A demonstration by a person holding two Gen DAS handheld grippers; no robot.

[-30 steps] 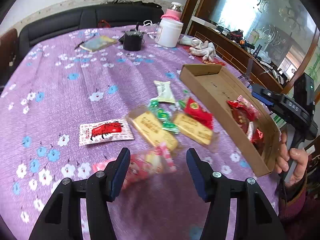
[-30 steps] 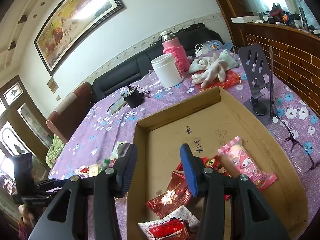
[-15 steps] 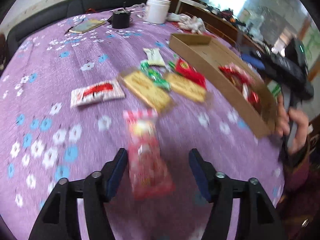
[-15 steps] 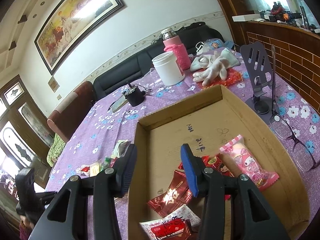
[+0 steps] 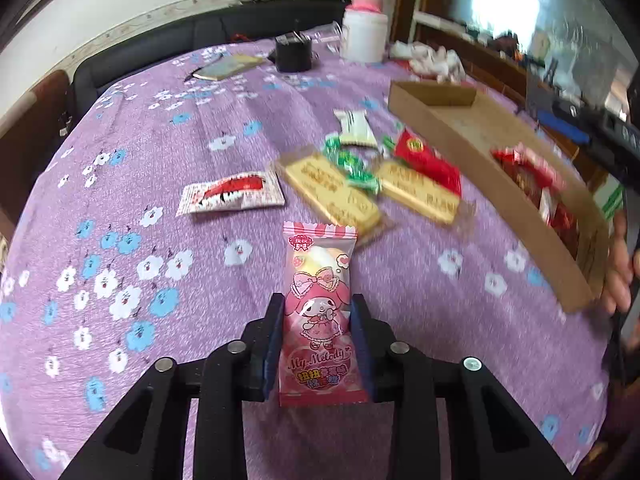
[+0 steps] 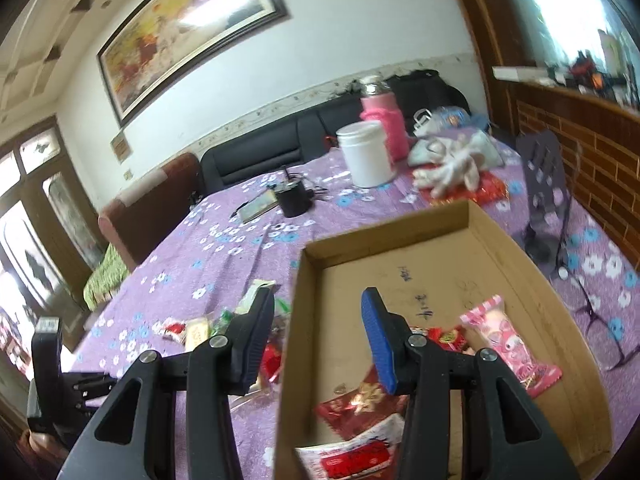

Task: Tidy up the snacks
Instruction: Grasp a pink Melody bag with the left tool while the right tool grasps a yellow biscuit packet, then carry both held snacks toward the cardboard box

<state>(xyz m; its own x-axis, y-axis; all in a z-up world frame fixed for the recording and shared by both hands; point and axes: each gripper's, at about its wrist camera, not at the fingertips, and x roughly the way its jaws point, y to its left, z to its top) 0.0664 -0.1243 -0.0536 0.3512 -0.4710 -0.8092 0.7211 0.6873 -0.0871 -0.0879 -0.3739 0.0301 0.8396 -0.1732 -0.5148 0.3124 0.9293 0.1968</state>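
A pink My Melody snack packet [image 5: 320, 312] stands between the blue pads of the left gripper [image 5: 318, 344], whose jaws are closing on its sides, near the table's [image 5: 200, 128] front edge. The right gripper [image 6: 318, 332] straddles the left wall of the cardboard tray [image 6: 520, 256], its jaws released and parted either side of it; whether the pads press the cardboard cannot be told. The tray sits toward the table's right edge, already holding red packets and a second pink packet [image 6: 510, 340]. Biscuit packs [image 5: 332, 188] and a red-and-white sachet [image 5: 232, 196] wait mid-table. The packet is soft and slick: a grip on its puffed sides may slip on the carry, or crush what is inside.
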